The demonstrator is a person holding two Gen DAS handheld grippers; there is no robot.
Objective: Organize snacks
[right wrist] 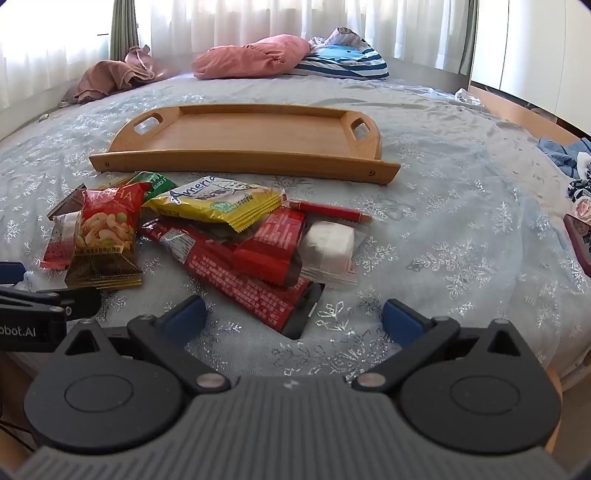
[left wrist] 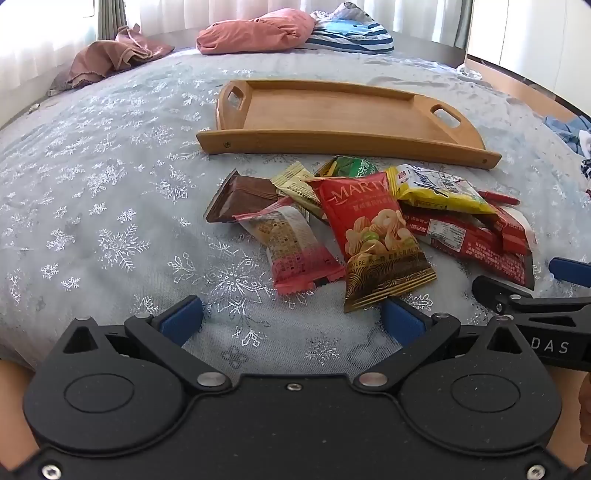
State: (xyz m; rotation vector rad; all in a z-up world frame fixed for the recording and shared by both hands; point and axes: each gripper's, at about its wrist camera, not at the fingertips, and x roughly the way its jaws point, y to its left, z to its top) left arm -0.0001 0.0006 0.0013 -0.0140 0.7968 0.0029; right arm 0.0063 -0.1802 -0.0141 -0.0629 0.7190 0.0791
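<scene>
Both grippers, left (left wrist: 291,319) and right (right wrist: 293,319), gape wide and empty, tilted toward the mid-frame snacks (left wrist: 373,218) (tray (right wrist: 236,166) bare behind), seemingly poised to pick.

I see bright daylight through white curtains (right wrist: 258,26) at back, blown out there. Bed cover (left wrist: 110,206) evenly lit, shadows soft. Strong fisheye bend and dark corners in both views. Focus sharp.

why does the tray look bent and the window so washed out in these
Left wrist view: fisheye bows the wooden tray and bed edges; curtains blown out by backlight. Right wrist view: same curving of the tray, same white curtains; the snack pile stays sharp.
</scene>
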